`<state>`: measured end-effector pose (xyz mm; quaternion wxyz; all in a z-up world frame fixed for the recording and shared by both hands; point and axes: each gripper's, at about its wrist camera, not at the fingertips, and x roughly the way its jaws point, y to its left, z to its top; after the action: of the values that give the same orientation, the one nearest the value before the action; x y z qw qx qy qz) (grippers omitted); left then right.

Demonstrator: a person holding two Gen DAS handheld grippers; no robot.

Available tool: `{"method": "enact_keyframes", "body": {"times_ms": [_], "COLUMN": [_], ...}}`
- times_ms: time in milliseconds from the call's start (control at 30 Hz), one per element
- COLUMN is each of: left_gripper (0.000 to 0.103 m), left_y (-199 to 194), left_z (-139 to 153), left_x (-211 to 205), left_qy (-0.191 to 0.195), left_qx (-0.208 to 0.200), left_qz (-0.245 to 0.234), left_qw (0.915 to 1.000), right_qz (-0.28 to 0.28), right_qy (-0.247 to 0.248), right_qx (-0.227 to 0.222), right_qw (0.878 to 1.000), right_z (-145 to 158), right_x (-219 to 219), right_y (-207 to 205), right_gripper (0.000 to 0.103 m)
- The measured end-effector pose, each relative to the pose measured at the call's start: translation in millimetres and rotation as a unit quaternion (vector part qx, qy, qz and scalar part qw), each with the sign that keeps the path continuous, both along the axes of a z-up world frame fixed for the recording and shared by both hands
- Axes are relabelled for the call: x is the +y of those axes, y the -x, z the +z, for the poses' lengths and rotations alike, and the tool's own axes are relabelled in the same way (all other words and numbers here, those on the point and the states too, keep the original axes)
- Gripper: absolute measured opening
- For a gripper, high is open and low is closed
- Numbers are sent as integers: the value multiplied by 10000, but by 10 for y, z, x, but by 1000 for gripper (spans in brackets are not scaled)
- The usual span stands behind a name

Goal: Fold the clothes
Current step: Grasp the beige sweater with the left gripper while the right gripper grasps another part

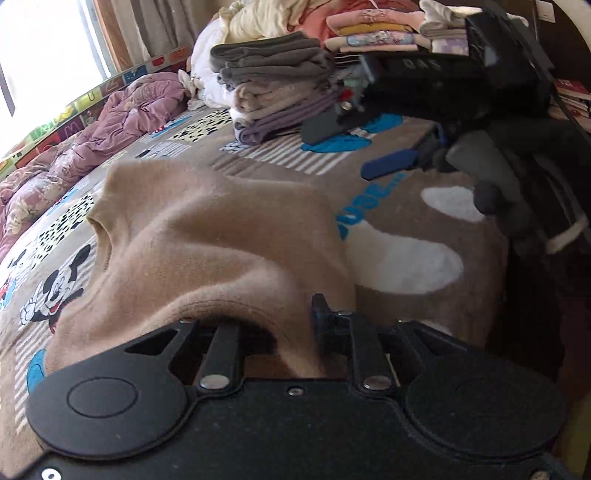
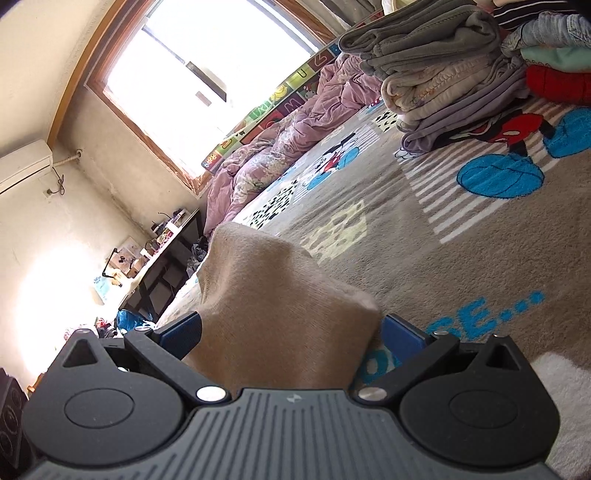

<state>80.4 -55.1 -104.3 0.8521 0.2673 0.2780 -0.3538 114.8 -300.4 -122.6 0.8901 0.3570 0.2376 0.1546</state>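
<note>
A tan fleece garment (image 1: 207, 236) lies bunched on the Mickey Mouse bed cover (image 1: 288, 155). My left gripper (image 1: 280, 325) is shut on its near hem; the cloth hides most of the fingers. In the right wrist view the same tan garment (image 2: 273, 314) rises between the blue pads (image 2: 181, 332) of my right gripper (image 2: 291, 332), which is shut on a fold of it, lifted above the cover. The right gripper also shows in the left wrist view (image 1: 369, 144), at the upper right, where its jaws look apart.
A stack of folded grey, cream and lilac clothes (image 1: 273, 88) stands at the back of the bed, also in the right wrist view (image 2: 439, 70). More folded piles (image 1: 376, 33) lie behind. A crumpled pink quilt (image 1: 110, 125) lies along the window side. A desk (image 2: 155, 266) stands beyond the bed.
</note>
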Motion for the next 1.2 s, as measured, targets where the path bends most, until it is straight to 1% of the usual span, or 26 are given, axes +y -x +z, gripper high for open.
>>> {"method": "enact_keyframes", "body": {"times_ms": [133, 167, 200, 233, 267, 300, 367, 400, 433, 500, 533, 600, 633, 667, 700, 733, 800, 833, 900, 933, 967, 1000, 1033, 1100, 1167, 1200], "left_gripper": [11, 11, 12, 15, 29, 53, 74, 77, 77, 79, 79, 82, 84, 84, 84, 84, 84, 84, 84, 84, 84, 84, 84, 84, 84, 84], "left_y": [458, 532, 566, 599, 619, 620, 621, 622, 613, 569, 544, 461, 411, 361, 311, 263, 174, 127, 25, -24, -79, -133, -193, -328, -437, -493], "left_z": [-213, -262, -283, -305, -289, -217, -74, -2, 57, 142, 170, 145, 97, 49, 1, -43, -119, -154, -222, -251, -277, -300, -327, -393, -434, -445], "left_x": [-123, -141, -134, -128, -94, -22, 122, 194, 261, 380, 456, 608, 686, 763, 840, 919, 1079, 1151, 1249, 1313, 1347, 1368, 1378, 1370, 1378, 1377], "left_qy": [-309, -427, -448, -469, -381, -136, 354, 599, 813, 1152, 1362, 1788, 2017, 2243, 2463, 2665, 3022, 3183, 3437, 3572, 3685, 3761, 3801, 3805, 3887, 3911], "left_qx": [264, 292, 374, 456, 566, 717, 1017, 1166, 1285, 1438, 1585, 2007, 2184, 2356, 2522, 2641, 2746, 2785, 2815, 2816, 2811, 2820, 2819, 2788, 2781, 2779], "left_qz": [-548, -545, -422, -300, -149, 43, 427, 618, 833, 1329, 1645, 2304, 2630, 2951, 3264, 3521, 3876, 4025, 4222, 4277, 4279, 4261, 4254, 4258, 4220, 4205], "left_qw": [9977, 9972, 9974, 9974, 9976, 9973, 9933, 9894, 9849, 9739, 9640, 9352, 9178, 8984, 8770, 8575, 8265, 8118, 7902, 7812, 7759, 7730, 7714, 7721, 7704, 7700], "right_qz": [26, 33, 46, 58, 71, 83, 108, 120, 133, 238, 291, 424, 504, 628, 748, 867, 1069, 1205, 1431, 1560, 1688, 1816, 1922, 2107, 2240, 2277], "right_qy": [-111, -139, -139, -139, -139, -139, -138, -138, -138, 12, 87, 284, 407, 499, 576, 653, 979, 1147, 1364, 1424, 1483, 1541, 1603, 1701, 1610, 1484], "right_qx": [-58, -68, -39, -9, 21, 50, 109, 139, 168, 172, 174, 127, 78, 32, 19, 5, -21, -32, 2, 64, 127, 190, 246, 366, 563, 691], "right_qw": [9999, 9999, 9999, 9999, 9999, 9999, 9998, 9997, 9997, 9996, 9994, 9986, 9979, 9968, 9955, 9941, 9894, 9861, 9803, 9774, 9743, 9710, 9679, 9620, 9595, 9599], "right_z": [17, 22, 17, 12, 7, 2, -7, -12, -17, 10, 24, 80, 122, 176, 212, 248, 319, 344, 358, 346, 334, 322, 299, 247, 163, 95], "right_x": [-42, -55, -66, -76, -86, -96, -116, -126, -136, -88, -64, -4, 32, 70, 100, 130, 206, 243, 300, 324, 347, 371, 399, 443, 454, 444], "right_y": [74, 95, 97, 100, 102, 105, 110, 113, 115, 60, 32, -36, -76, -144, -213, -282, -447, -543, -723, -826, -929, -1032, -1126, -1308, -1486, -1564], "right_gripper": [103, 103, 103, 103, 103, 103, 103, 103, 103, 103, 103, 103, 103, 103, 103, 103, 103, 103, 103, 103, 103, 103, 103, 103, 103, 103]}}
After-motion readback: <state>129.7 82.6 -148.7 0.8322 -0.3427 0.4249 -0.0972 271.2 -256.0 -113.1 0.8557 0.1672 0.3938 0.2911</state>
